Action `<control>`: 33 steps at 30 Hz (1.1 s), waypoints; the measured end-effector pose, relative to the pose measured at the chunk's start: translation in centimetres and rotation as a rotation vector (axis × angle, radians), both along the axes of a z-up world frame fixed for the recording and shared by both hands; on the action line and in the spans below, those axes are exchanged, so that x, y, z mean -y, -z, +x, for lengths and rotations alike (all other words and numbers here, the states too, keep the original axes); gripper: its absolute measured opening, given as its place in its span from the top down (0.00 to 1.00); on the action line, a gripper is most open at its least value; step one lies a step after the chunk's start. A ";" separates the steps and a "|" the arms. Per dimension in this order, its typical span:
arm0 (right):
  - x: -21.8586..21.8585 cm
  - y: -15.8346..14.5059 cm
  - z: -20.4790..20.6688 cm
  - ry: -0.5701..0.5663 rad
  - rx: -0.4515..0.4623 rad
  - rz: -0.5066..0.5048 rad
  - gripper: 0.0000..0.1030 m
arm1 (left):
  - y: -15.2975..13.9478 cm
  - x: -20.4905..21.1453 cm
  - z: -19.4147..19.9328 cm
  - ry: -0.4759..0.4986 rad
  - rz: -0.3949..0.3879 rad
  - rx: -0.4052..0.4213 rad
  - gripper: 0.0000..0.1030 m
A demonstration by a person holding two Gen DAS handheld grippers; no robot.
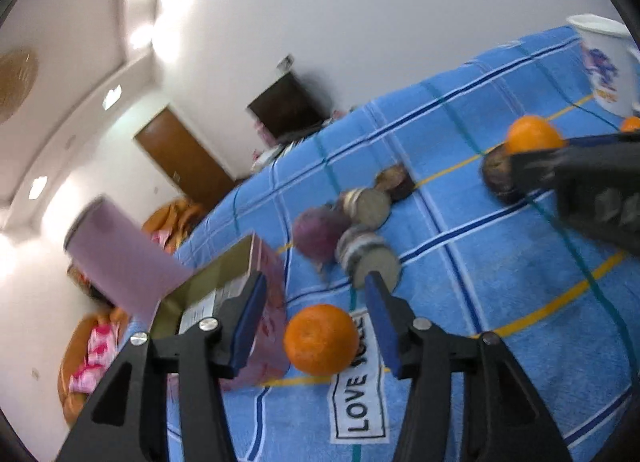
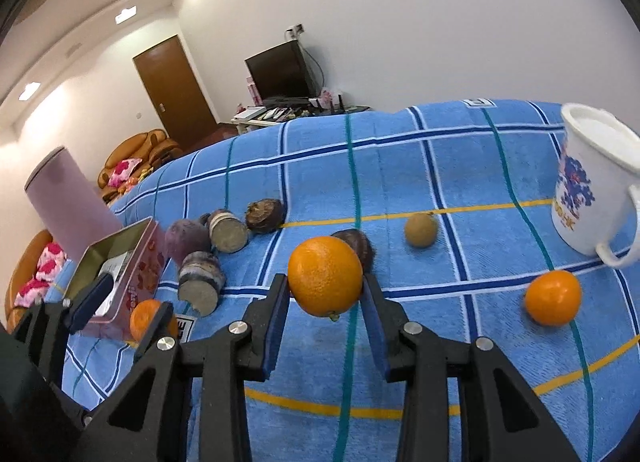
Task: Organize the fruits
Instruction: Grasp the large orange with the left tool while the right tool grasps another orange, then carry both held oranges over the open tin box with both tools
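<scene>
Seemingly mid-sort, the left tool (image 1: 316, 322) is seen released, its pads either side of an orange (image 1: 321, 339) lying on the blue-covered bed (image 1: 460, 254) beside an open tin (image 1: 224, 286).

Meanwhile the right tool (image 2: 325, 294) is clenched on another orange (image 2: 325, 276), lifted and needing placement, probably by the loose orange (image 2: 553, 298).

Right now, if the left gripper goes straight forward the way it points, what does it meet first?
Probably the orange lying on the blue towel, which sits between the open fingers of the left gripper. Depth is unclear, so it may pass slightly above it.
</scene>
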State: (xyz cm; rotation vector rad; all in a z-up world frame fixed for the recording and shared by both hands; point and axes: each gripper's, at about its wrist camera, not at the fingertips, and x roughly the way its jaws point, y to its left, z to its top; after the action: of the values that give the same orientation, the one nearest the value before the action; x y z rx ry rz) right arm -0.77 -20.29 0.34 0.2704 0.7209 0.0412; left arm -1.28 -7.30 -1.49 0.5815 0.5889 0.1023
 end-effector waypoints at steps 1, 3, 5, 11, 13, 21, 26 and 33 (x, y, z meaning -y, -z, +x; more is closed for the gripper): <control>0.2 0.0 0.0 0.004 0.001 0.007 0.63 | 0.1 -0.6 0.4 -0.024 -0.032 -0.026 0.47; 0.7 -0.3 -0.1 0.017 0.010 0.020 0.63 | 0.6 -1.4 0.9 -0.064 -0.077 -0.069 0.47; 1.1 -0.7 -0.4 0.028 0.024 0.018 0.63 | 1.2 -2.1 1.1 -0.095 -0.120 -0.110 0.47; 2.7 -1.2 -0.9 0.075 0.046 0.042 0.63 | 1.6 -2.8 2.0 -0.123 -0.207 -0.205 0.37; 2.9 -1.1 -0.8 0.073 0.037 0.061 0.63 | 1.6 -2.8 2.4 -0.131 -0.230 -0.220 0.31; 2.0 -1.1 -0.8 0.049 0.040 0.039 0.63 | 2.0 -5.0 5.7 -0.134 -0.458 -0.310 0.31; 1.8 -1.0 -0.7 0.038 0.031 0.043 0.63 | 2.1 -5.7 5.5 -0.046 -0.550 -0.351 0.52; 1.4 -0.8 -0.6 0.036 0.031 0.032 0.63 | 2.3 -5.9 6.1 -0.009 -0.563 -0.337 0.53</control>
State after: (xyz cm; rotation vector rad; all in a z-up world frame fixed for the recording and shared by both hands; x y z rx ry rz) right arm -1.36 -21.66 1.11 0.3132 0.6849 0.0224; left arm 4.81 -1.40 -3.79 0.0442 0.9060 -0.1547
